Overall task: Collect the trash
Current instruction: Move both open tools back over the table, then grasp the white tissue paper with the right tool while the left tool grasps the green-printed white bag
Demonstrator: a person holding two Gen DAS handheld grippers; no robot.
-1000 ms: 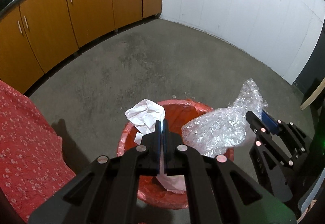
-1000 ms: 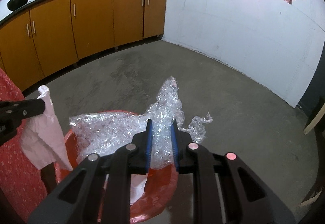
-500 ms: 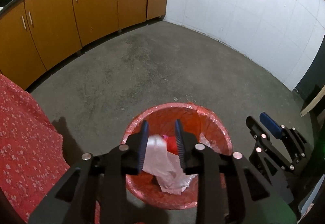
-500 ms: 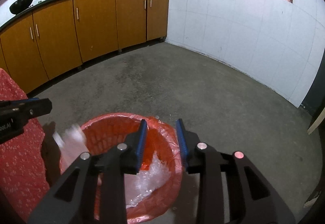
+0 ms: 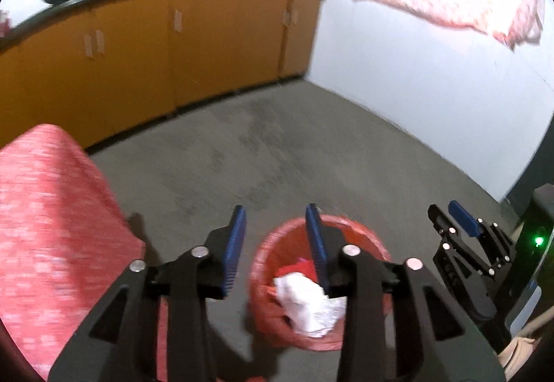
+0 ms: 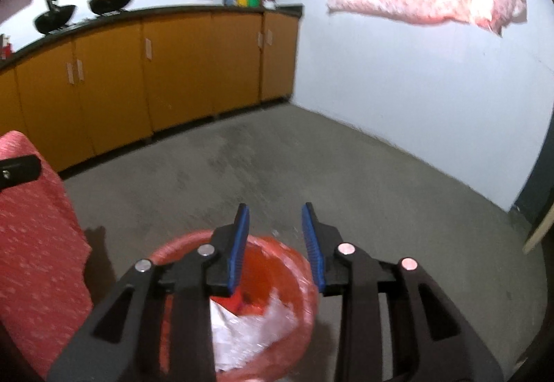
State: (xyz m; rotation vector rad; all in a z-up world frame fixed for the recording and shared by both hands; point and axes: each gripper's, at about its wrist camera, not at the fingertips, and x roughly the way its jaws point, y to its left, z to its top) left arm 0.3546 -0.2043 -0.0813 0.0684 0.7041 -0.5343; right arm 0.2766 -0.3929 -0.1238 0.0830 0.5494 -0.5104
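Grey concrete floor [image 5: 263, 153] fills the room. Nearest, the left gripper [image 5: 275, 236] has its jaws apart and widening, with nothing between them; the right gripper [image 6: 275, 236] is the same, parted, opening and empty. Just below both sits the red bin [image 5: 370, 236], placed on the floor so trash can drop straight in: white paper [image 5: 301, 299] and crinkled clear plastic [image 6: 249, 330] lie inside it. Red cloth [image 5: 52, 226] drapes at the left. Farther off stand orange cabinets [image 6: 180, 77] under a bench with pans [image 6: 110, 1].
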